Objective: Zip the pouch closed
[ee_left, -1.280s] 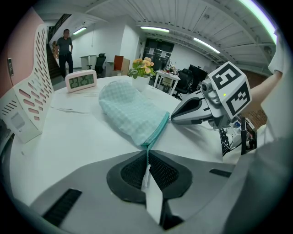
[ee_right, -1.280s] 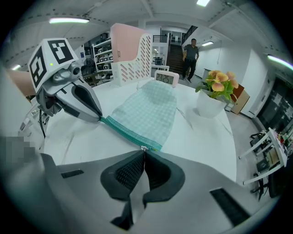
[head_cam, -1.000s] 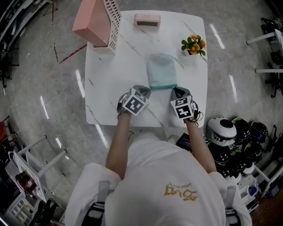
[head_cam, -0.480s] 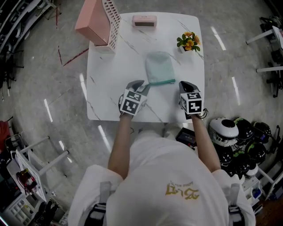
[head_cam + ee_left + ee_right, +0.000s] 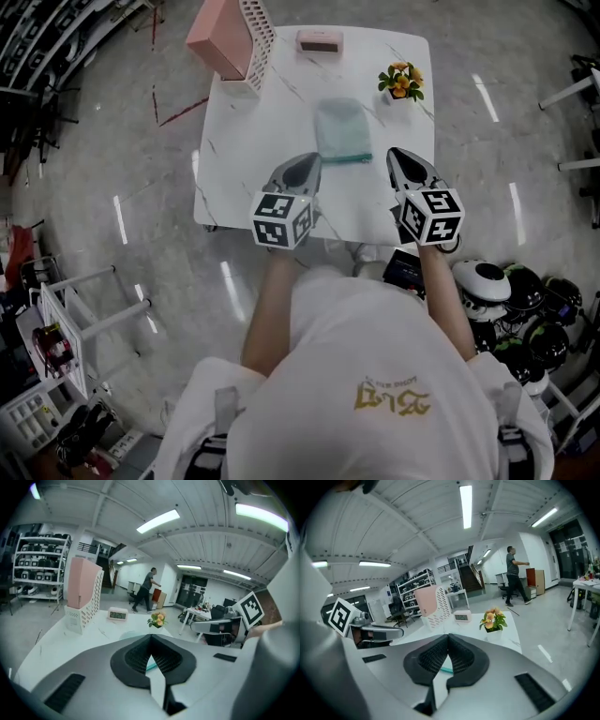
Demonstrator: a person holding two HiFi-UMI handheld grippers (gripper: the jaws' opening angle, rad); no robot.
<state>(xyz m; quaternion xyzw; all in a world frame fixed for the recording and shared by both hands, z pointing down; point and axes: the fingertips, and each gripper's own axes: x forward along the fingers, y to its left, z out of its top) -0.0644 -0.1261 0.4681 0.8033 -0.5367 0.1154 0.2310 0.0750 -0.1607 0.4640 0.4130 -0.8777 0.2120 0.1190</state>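
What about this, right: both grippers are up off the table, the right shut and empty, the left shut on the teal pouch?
Wrong on the left gripper: it is shut but empty, as the left gripper view shows. The teal pouch lies on the table in the head view. The right gripper is shut and empty.

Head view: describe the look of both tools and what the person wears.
The left tool and right tool are grey tapered shells with black ribbed pads, each carrying a white cube with black square markers. The person wears a white short-sleeved shirt with gold print.
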